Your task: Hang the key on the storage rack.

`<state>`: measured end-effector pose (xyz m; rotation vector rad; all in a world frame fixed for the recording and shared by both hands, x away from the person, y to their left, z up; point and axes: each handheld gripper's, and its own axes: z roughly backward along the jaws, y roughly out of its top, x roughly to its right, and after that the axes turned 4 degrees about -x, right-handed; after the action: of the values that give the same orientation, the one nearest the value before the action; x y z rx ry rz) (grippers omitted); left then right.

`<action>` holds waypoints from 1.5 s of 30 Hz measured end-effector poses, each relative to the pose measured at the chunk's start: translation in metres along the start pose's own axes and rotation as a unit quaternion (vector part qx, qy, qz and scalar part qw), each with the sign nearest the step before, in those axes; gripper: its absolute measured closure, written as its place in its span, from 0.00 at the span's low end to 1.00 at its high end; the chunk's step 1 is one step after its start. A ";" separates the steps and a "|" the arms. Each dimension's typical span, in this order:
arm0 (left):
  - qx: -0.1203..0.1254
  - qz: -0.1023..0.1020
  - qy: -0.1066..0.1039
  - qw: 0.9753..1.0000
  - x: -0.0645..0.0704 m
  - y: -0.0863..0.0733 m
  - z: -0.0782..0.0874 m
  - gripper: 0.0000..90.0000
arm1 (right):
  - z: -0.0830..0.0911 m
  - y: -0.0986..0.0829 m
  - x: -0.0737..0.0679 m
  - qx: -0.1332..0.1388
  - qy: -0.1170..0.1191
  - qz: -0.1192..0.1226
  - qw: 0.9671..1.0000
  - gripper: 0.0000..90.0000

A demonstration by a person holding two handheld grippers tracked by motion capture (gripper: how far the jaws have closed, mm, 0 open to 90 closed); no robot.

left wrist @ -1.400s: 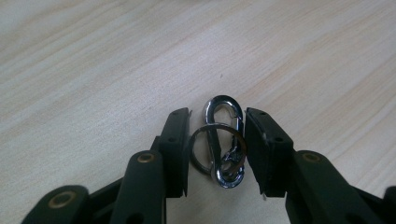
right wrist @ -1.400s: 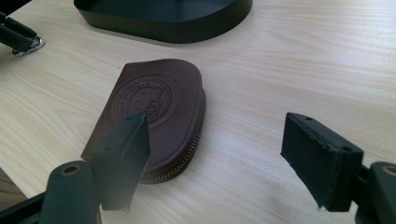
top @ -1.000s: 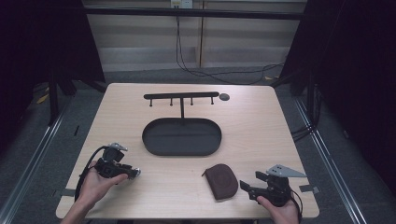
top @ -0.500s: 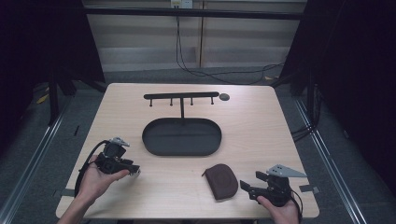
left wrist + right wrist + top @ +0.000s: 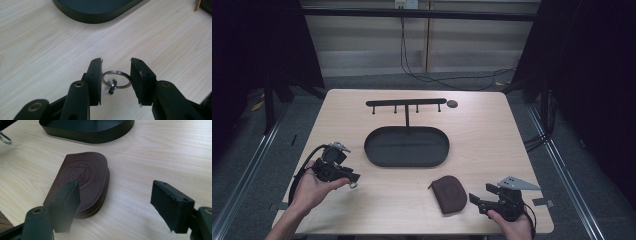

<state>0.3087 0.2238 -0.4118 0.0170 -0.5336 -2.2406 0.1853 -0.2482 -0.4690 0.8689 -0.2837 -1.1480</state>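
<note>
So the left gripper [image 5: 353, 177] sits over the left front part of the table [image 5: 362, 210], held in the person's left hand [image 5: 312, 190]. In the left gripper view its jaws stand a bit apart with a metal key ring [image 5: 116, 79] between them, and a small shiny bit hangs on that ring. The ring sits right up against the one jaw, and whether the other jaw touches it I honestly can't tell, so I can't say it's actually clamped. Light wood shows under the ring.

Moving right, there's the dark oval tray [image 5: 407, 161] mid-table, with a black T-shaped hook rack [image 5: 406, 102] rising at its far edge and a small dark round thing [image 5: 452, 103] just off the rack's right end.

Further right, a brown leather pouch [image 5: 451, 194] lies flat near the front edge, embossed seal up, zipper along its curved side.

The right gripper [image 5: 475, 200] rests just right of the pouch, jaws spread wide, holding nothing. In the right gripper view one jaw overlaps the pouch's near edge; contact is unclear.
</note>
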 end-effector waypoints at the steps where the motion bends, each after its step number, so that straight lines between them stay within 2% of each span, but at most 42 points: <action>1: -0.004 -0.002 0.005 1.000 0.001 0.002 0.003 0.69 | 0.000 0.000 0.000 0.000 0.000 0.000 1.000 0.26; 6: -0.014 -0.005 0.008 1.000 0.002 0.007 0.011 0.69 | 0.000 0.000 0.000 0.000 0.000 0.000 1.000 0.26; 7: -0.015 -0.011 0.010 1.000 0.002 0.008 0.013 0.69 | 0.000 0.000 0.000 0.000 0.000 0.000 1.000 0.26; 8: -0.019 -0.007 0.009 1.000 0.003 0.009 0.013 0.69 | 0.000 0.000 0.000 0.000 0.000 0.000 1.000 0.26; 9: -0.020 -0.013 0.009 1.000 0.003 0.010 0.014 0.69 | 0.000 0.000 0.000 0.000 0.000 0.000 1.000 0.26; 14: -0.040 -0.010 0.009 0.999 0.004 0.014 0.015 0.69 | 0.000 0.000 0.000 0.000 0.000 0.000 1.000 0.26; 21: -0.049 -0.004 0.007 0.999 0.000 0.018 0.018 0.69 | 0.000 0.000 0.000 0.000 0.000 0.000 1.000 0.26; 27: -0.059 -0.007 0.009 0.998 0.000 0.021 0.022 0.69 | 0.000 0.000 0.000 0.000 0.000 -0.001 1.000 0.26; 34: -0.074 -0.012 0.014 0.997 0.002 0.031 0.031 0.69 | 0.000 0.000 0.000 -0.001 0.000 0.000 1.000 0.26; 45: -0.082 -0.021 0.021 0.996 0.006 0.050 0.046 0.69 | 0.000 0.000 0.000 -0.001 0.001 -0.001 1.000 0.26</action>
<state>0.3323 0.2070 -0.3500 -0.0100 -0.3297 -2.3124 0.1857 -0.2481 -0.4691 0.8690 -0.2797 -1.1478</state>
